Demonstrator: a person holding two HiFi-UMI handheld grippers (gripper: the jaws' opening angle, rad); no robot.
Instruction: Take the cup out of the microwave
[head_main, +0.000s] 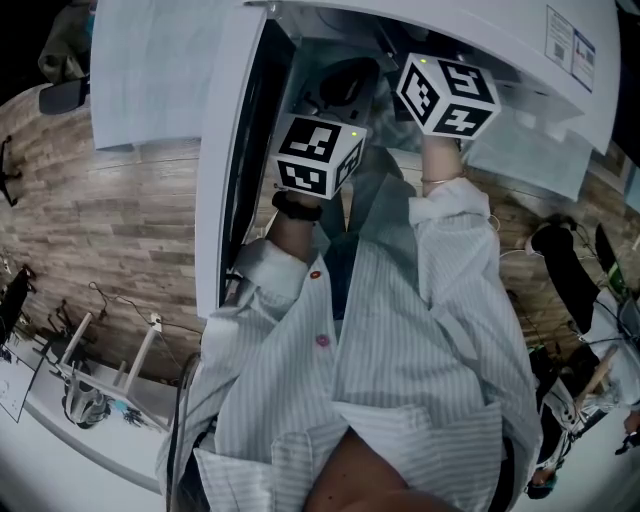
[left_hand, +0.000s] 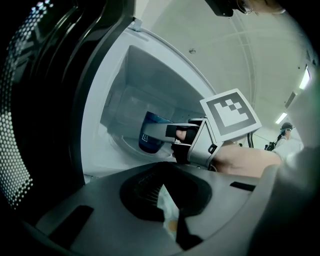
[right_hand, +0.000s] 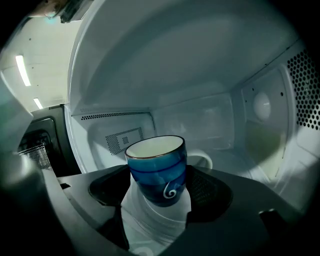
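A blue cup (right_hand: 157, 170) with a white swirl and a white inside stands upright inside the white microwave (right_hand: 270, 110). My right gripper (right_hand: 157, 195) reaches into the cavity and is shut on the cup, one pad on each side. The left gripper view shows the same cup (left_hand: 150, 131) at the right gripper's fingertips (left_hand: 165, 132). My left gripper (left_hand: 167, 212) hangs outside the opening, shut with nothing in it. In the head view both marker cubes, left (head_main: 318, 152) and right (head_main: 447, 92), sit at the microwave mouth; the cup is hidden there.
The microwave door (head_main: 225, 170) stands open on the left, close beside my left gripper; its dark inner face (left_hand: 45, 100) fills the left of that view. A white handle-like shape (right_hand: 202, 160) shows behind the cup. Wood-patterned surface (head_main: 120, 240) lies left of the microwave.
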